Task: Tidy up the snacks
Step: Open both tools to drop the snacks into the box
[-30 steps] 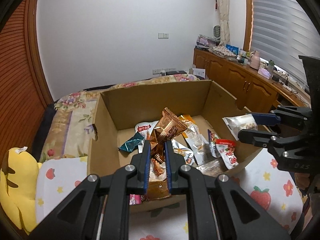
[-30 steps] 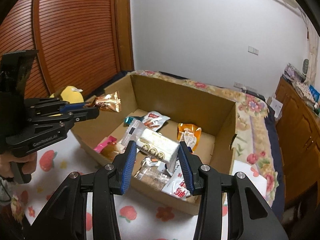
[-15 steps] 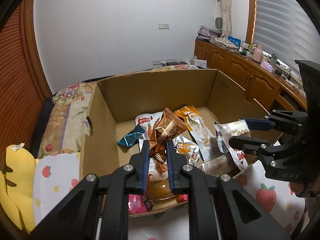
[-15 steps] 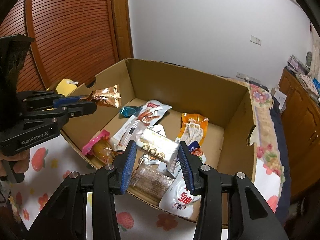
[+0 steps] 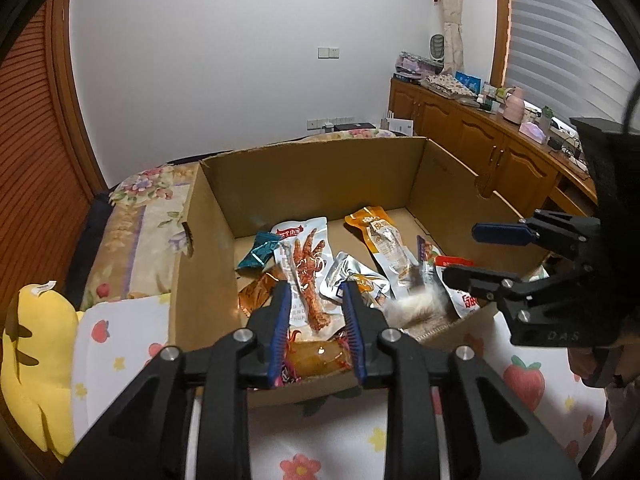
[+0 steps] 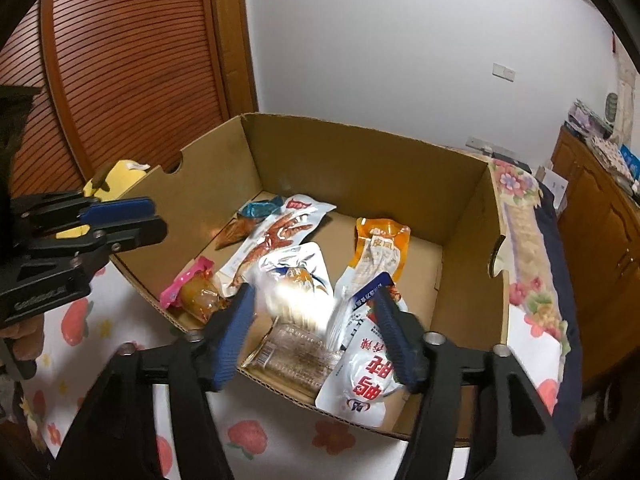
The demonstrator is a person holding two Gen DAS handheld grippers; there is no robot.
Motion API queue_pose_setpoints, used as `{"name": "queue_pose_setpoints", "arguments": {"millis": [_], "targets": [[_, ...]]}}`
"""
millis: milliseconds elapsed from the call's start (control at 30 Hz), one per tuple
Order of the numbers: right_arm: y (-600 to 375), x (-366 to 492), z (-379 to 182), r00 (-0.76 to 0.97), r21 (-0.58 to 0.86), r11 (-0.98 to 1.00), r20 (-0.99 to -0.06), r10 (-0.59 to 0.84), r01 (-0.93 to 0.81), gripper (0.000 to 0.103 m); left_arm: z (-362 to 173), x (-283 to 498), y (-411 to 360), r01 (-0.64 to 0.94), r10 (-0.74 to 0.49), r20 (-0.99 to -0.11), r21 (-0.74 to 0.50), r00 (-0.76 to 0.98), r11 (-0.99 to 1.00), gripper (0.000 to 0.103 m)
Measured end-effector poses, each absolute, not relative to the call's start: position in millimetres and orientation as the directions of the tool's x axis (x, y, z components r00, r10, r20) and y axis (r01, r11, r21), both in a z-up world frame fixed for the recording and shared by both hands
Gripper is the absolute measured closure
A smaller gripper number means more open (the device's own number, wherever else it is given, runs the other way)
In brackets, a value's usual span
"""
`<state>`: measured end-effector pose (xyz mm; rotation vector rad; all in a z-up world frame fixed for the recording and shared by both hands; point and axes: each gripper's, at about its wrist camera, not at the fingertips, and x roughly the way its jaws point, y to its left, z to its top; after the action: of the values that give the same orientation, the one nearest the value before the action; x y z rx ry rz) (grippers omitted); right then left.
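Both tools hang over the near edge of the cardboard box, which sits on a bed with a strawberry sheet. The left tool is opening its jaws and nothing is pinched between them. The coppery packet lies in the box by the left wall. The right tool is opening too, and a white packet shows as a blur between its jaws, not pinched (it looks like it is dropping into the box).

The snacks are all in the box now, in a loose pile near the front wall. I think they are light, soft bags. The wrappers look shiny and slippery, so a flat pinch in the middle may slide off. The sealed edge of a bag is thin and stiff, and that seems the best place to grab. The chicken-foot packet is long and floppy and would droop if held by one end. The clear packet by the front wall may crush if squeezed hard.

The back half of the box floor is bare, so there is room to spread bags out there. The box walls are tall. A tool has to go up and over the near edge and not bump it. The two tools are close together, so they could knock into each other. The yellow soft toy sits outside the box on the left, out of the way.
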<state>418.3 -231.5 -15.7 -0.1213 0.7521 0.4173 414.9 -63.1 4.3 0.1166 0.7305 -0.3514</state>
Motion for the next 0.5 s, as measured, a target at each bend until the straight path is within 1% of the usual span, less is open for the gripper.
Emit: {"name": "queue_pose_setpoints", "arguments": {"millis": [67,233,500], "targets": [[-232,417,-14,0.656,0.041,0.914,-0.683,0.32,-0.403,0.036,9,407,-61,0.351,-0.267,-0.665,-0.008,0.697,0.936,0.068],[-236,402,-2,0.678,0.049,0.921,-0.662,0.321,-0.387,0.036,23,387,-56,0.345,-0.259,-0.647,0.007,0.717,0.938,0.068],[-238,354,24,0.719,0.038,0.935,-0.629,0.297,-0.353,0.036,54,340,-46,0.337,-0.253,-0.605,0.027,0.755,0.941,0.067]]}}
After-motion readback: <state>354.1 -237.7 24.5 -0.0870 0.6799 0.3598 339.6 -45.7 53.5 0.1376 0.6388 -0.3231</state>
